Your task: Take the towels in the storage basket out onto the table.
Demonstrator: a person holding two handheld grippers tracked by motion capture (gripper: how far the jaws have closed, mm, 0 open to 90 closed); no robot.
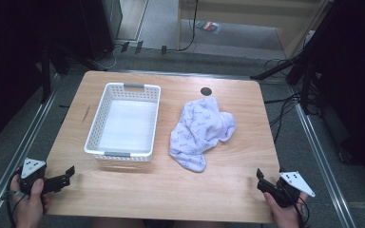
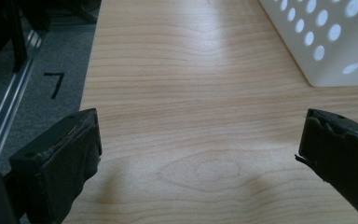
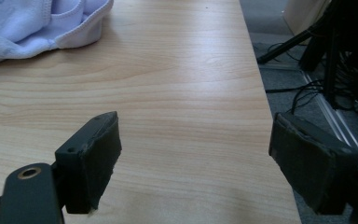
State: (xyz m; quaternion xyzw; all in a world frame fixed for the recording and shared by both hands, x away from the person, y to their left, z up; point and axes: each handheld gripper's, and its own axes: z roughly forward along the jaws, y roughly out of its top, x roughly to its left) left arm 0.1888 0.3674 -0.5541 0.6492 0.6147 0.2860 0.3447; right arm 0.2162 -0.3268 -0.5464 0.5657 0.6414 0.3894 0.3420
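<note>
From the high view, a wooden tabletop (image 1: 171, 190) carries a white perforated basket (image 1: 103, 113) on its left half, standing upright with nothing inside it, and a crumpled pale lilac cloth (image 1: 198, 132) with a small dark print just to the basket's right, apart from it. A small dark round mark (image 1: 206, 91) sits on the wood near the far edge, just beyond the cloth. The left tongs (image 1: 69, 173) rest at the near left corner, held in a hand (image 1: 28, 202), and the right tongs (image 1: 260, 179) sit at the near right corner in the other hand (image 1: 287, 213); both are well away from basket and cloth. In the left gripper view, the left tongs (image 2: 198, 144) stand wide apart over bare wood, gripping nothing, with a corner of the basket (image 2: 326, 42) at the upper right. In the right gripper view, the right tongs (image 3: 193, 158) are likewise spread wide and hold nothing, by the tabletop's right edge, with the cloth (image 3: 32, 25) lying at the upper left.
</note>
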